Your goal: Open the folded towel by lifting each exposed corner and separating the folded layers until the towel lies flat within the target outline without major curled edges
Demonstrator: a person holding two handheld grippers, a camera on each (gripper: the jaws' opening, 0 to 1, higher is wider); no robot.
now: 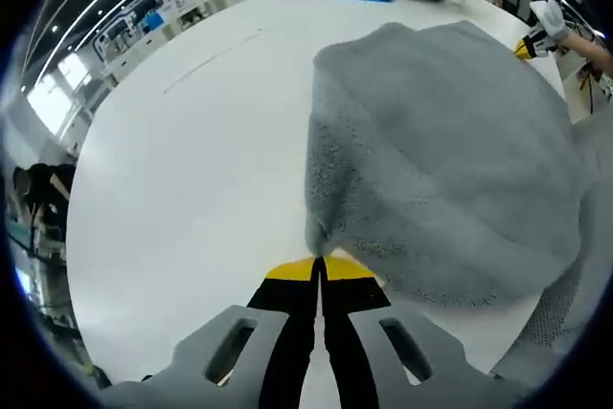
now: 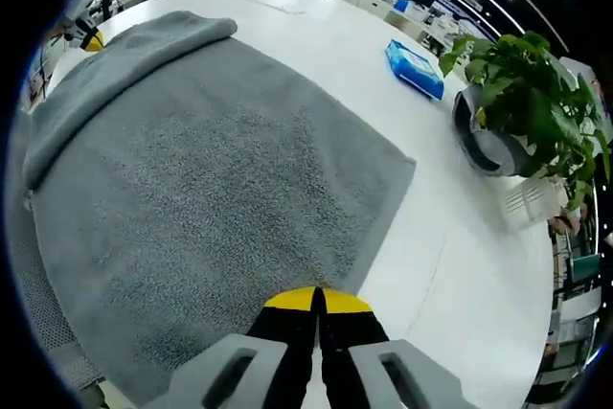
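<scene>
In the left gripper view my left gripper [image 1: 319, 270] has its jaws pressed together at the towel [image 1: 441, 160] edge; whether they pinch cloth I cannot tell. The towel rises in a soft grey hump on the white table [image 1: 192, 170], so I judge it light, limp and grippy, best taken at a corner. Open tabletop lies to the left.

In the right gripper view my right gripper [image 2: 316, 302] is closed with nothing between the tips, over the towel [image 2: 192, 189] near its edge. One side is still folded over as a thick roll. A blue packet [image 2: 415, 68] and potted plant [image 2: 512, 107] sit well apart, leaving room to spread.
</scene>
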